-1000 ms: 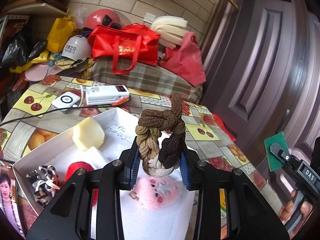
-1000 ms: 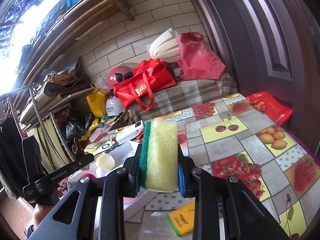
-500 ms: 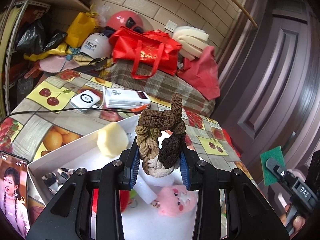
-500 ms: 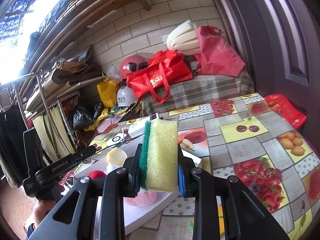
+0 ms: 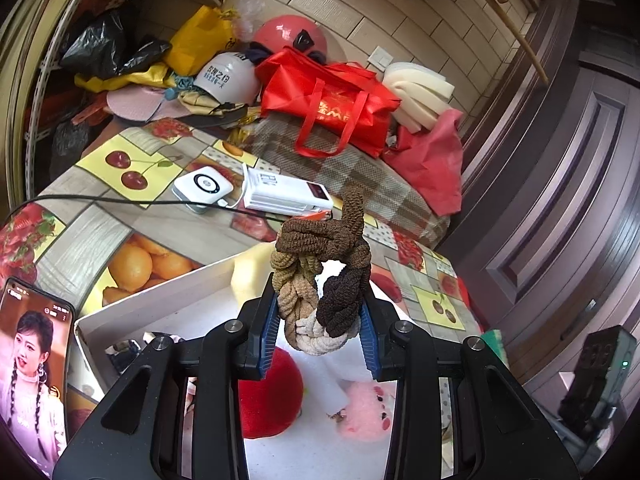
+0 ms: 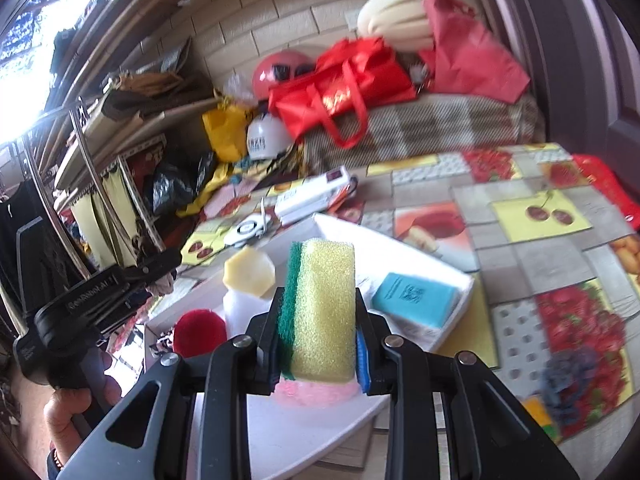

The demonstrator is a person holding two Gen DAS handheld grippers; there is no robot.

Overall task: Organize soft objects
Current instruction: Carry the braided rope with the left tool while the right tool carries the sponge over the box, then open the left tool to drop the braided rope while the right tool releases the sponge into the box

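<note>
2 claws clamped | left claw [image 5: 320, 340]: hair-tie bundle [image 5: 322, 280] upright | right claw [image 6: 316, 344]: sponge [image 6: 318, 312], seemingly upright

you were in a cluttered home storeroom: fruit-print tablecloth [image 5: 120, 216], helmets [image 5: 230, 80], red tote bag [image 5: 328, 100], metal shelving [image 6: 92, 160], brick-tile wall [image 5: 344, 8].

You have two hand-held grippers: the left hand-held gripper [image 5: 319, 334] carries one knotted bundle of hair ties [image 5: 322, 276], the right hand-held gripper [image 6: 318, 344] one yellow-green sponge [image 6: 320, 308]. In the one white box [image 6: 400, 248] you can count one red pompom [image 6: 200, 332], one pink plush [image 5: 366, 410], one pale yellow foam block [image 6: 249, 271] and one teal packet [image 6: 416, 298]. On the bench [image 5: 80, 232] you have one phone [image 5: 34, 368] and two white chargers [image 5: 286, 194]. Behind, two helmets [image 5: 290, 38].
</note>
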